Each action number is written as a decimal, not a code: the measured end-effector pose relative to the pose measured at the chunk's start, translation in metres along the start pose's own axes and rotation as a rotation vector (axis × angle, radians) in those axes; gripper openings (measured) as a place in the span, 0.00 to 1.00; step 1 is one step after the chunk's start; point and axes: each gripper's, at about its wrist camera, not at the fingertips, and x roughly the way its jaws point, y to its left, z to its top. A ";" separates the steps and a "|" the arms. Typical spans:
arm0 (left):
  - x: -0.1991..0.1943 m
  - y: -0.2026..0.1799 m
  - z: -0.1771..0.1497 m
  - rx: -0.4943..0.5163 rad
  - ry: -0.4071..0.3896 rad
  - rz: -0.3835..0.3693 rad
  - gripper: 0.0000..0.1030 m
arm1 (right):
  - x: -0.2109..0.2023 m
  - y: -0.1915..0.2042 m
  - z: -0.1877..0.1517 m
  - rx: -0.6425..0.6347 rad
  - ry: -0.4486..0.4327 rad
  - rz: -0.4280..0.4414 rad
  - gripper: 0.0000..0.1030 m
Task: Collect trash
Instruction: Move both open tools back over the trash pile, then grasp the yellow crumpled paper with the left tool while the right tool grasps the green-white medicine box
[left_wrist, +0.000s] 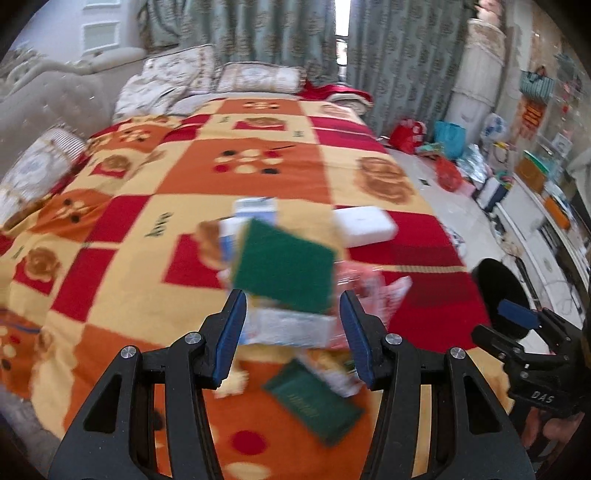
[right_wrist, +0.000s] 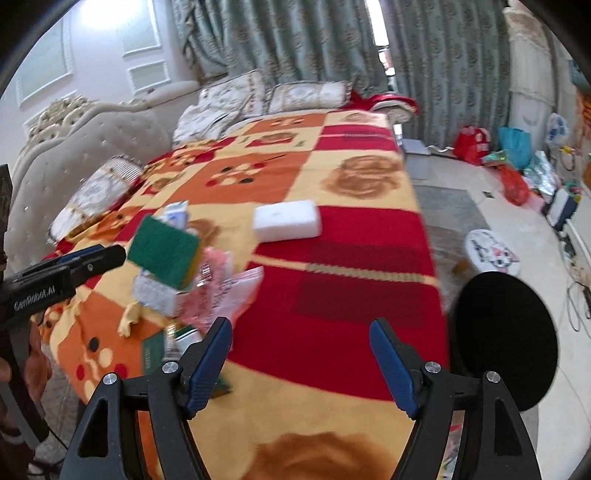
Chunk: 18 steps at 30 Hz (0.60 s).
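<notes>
A pile of trash lies on the patchwork blanket (left_wrist: 155, 302). A green scouring sponge (left_wrist: 284, 266) (right_wrist: 166, 254) rests tilted on a white box (left_wrist: 288, 326) (right_wrist: 155, 295), with pink and clear wrappers (left_wrist: 369, 284) (right_wrist: 221, 291) beside it. A green booklet (left_wrist: 314, 402) (right_wrist: 153, 352) lies nearer. A white foam block (left_wrist: 365, 225) (right_wrist: 286, 220) sits apart on a red patch. My left gripper (left_wrist: 292, 295) (right_wrist: 114, 256) hovers at the pile, open, its pads pressing nothing. My right gripper (right_wrist: 300, 323) (left_wrist: 506, 325) stands wide open above the red patch, with nothing between its pads.
A black round object (right_wrist: 506, 339) (left_wrist: 495, 291) stands off the bed's right edge. Bags and clutter (right_wrist: 513, 184) line the tiled floor by the curtains. Pillows (right_wrist: 295, 96) and a padded headboard (right_wrist: 74, 147) bound the bed's far and left sides.
</notes>
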 end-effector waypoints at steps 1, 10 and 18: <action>0.000 0.010 -0.003 -0.009 0.004 0.013 0.50 | 0.003 0.006 -0.002 -0.012 0.007 0.011 0.72; 0.015 0.073 -0.037 -0.104 0.084 0.051 0.50 | 0.033 0.058 -0.019 -0.169 0.075 0.043 0.70; 0.045 0.078 -0.050 -0.143 0.158 0.002 0.50 | 0.068 0.068 -0.026 -0.196 0.159 0.087 0.47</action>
